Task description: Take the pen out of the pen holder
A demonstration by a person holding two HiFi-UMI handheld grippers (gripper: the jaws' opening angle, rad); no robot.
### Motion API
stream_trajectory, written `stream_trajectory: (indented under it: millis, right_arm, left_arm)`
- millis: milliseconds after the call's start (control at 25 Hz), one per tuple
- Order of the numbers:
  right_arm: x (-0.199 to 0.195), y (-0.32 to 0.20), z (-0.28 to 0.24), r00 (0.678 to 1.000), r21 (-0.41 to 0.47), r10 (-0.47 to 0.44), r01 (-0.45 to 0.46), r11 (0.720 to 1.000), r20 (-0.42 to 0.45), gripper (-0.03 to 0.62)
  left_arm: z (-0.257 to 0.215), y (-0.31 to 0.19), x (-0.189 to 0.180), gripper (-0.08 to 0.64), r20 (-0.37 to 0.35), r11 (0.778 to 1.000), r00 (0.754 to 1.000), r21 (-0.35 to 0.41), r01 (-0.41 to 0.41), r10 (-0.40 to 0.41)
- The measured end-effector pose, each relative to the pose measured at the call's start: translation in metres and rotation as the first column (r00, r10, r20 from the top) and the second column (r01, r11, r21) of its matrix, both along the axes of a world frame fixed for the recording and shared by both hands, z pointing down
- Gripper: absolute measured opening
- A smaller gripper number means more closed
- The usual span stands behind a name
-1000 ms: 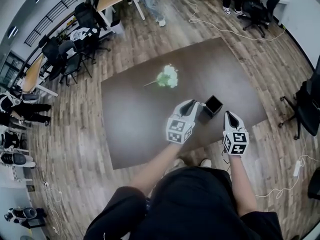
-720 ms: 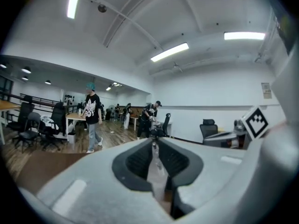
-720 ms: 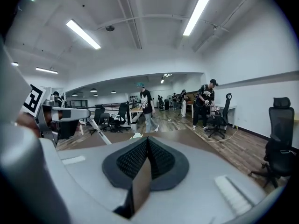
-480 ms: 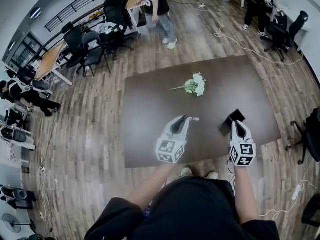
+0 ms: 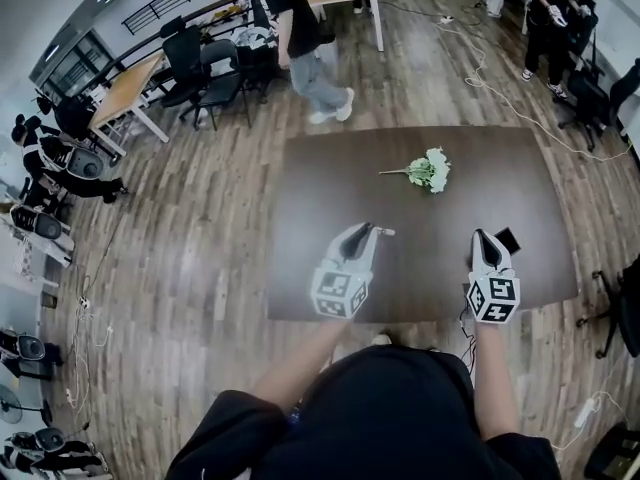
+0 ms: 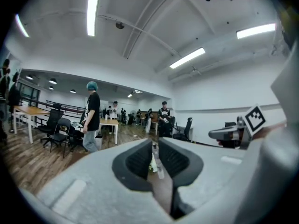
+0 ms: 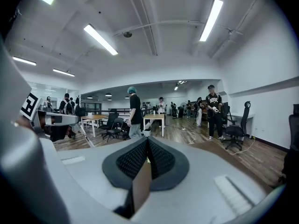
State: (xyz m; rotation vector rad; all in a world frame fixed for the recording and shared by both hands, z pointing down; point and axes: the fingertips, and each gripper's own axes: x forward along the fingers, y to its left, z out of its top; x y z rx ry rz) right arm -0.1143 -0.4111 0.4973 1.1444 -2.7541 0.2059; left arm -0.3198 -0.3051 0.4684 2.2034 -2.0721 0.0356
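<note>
The jaws of the left gripper point(image 6: 154, 146) are pinching the pen point(image 6: 157, 163), a slim pale stick lying in the narrow slit between the dark ribbed pads. In the head view its end is poking out past the tips toward the right. The jaws of the right gripper point(image 7: 147, 141) are pressing together with nothing between them. Both grippers are hovering side by side over the near half of the dark brown worktop point(image 5: 330, 183), each pointing away from the person holding them. The pen is out of the pen holder point(image 5: 508, 240) and well apart from it. That small black box is sitting near the worktop's right edge, just beside the right gripper's tips and partly hidden behind them. Farther back on the worktop a bunch of pale flowers point(image 5: 431, 171) is lying on its side, its stem pointing left. Beyond the far edge a person point(image 5: 305, 43) in a dark top is standing on the wooden floor point(image 5: 190, 228), with black office chairs point(image 5: 205, 73) and light wooden desks point(image 5: 125, 93) around.
</note>
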Motion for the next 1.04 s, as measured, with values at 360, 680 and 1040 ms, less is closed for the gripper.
stream_trajectory:
  millis: [360,680,1040]
  right_arm:
    - [-0.036,0.005,0.019,1.000,-0.010,0.009,-0.009,1.000,-0.027,0.001]
    - [-0.047,0.017,0.022,0.999,-0.009,-0.003,0.002,1.000,-0.039,0.000]
    - [-0.051,0.023,0.031,0.999,-0.021,-0.013,0.012,1.000,-0.040,0.000]
  left_arm:
    - [0.006,0.021,-0.044,0.044,0.024,1.000,0.999,0.011,0.025,-0.026]
    - [0.010,0.029,-0.053,0.044,0.023,1.000,0.999,0.006,0.030,-0.031]
    - [0.015,0.030,-0.056,0.044,0.019,0.999,0.999,0.000,0.036,-0.036]
